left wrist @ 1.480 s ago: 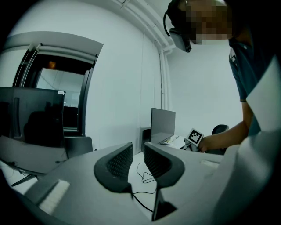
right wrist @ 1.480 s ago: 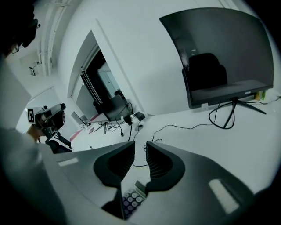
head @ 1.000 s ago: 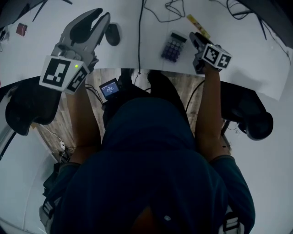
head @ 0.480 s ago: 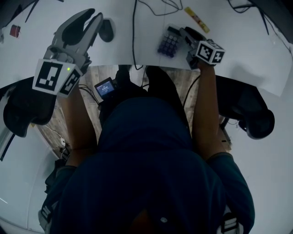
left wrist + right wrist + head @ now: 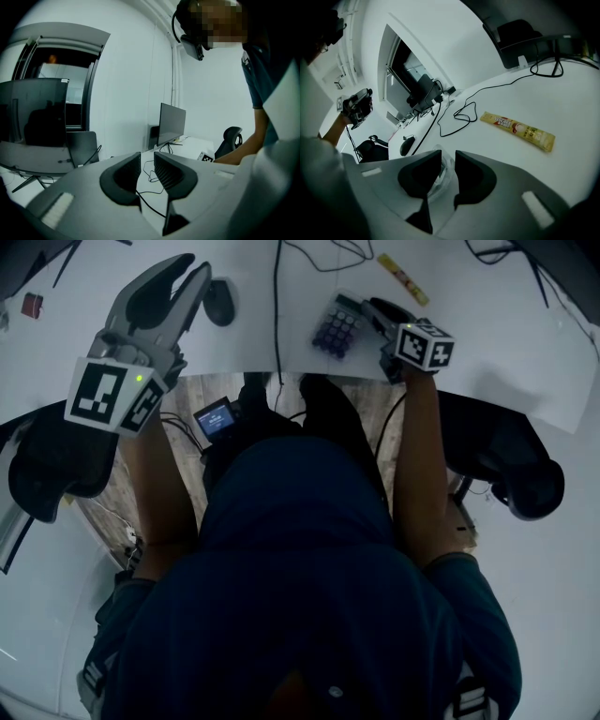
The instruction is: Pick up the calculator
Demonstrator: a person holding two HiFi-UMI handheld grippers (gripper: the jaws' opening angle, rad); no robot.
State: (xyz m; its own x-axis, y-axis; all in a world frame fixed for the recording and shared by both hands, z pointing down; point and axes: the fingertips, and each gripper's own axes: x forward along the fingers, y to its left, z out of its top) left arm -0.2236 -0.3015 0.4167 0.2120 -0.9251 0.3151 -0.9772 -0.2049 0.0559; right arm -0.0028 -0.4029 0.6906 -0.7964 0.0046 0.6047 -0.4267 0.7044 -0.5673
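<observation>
The calculator (image 5: 336,324), grey with purple keys, sits tilted near the front edge of the white desk (image 5: 487,343). My right gripper (image 5: 367,313) is at its right side, shut on its edge. In the right gripper view a pale edge of the calculator (image 5: 439,171) shows between the two dark jaws of my right gripper (image 5: 447,161). My left gripper (image 5: 187,268) is held up at the far left, away from the calculator. In the left gripper view, the jaws of my left gripper (image 5: 147,164) stand close together with nothing between them.
A dark mouse (image 5: 218,301) lies by the left gripper. A black cable (image 5: 277,296) runs across the desk. A yellow sachet (image 5: 403,277) lies behind the calculator. Dark office chairs (image 5: 511,465) stand at both sides. A monitor (image 5: 171,124) stands on a far desk.
My right gripper moved left onto the calculator and closed on its edge. The calculator shifted left and tilted. The left gripper barely moved.
</observation>
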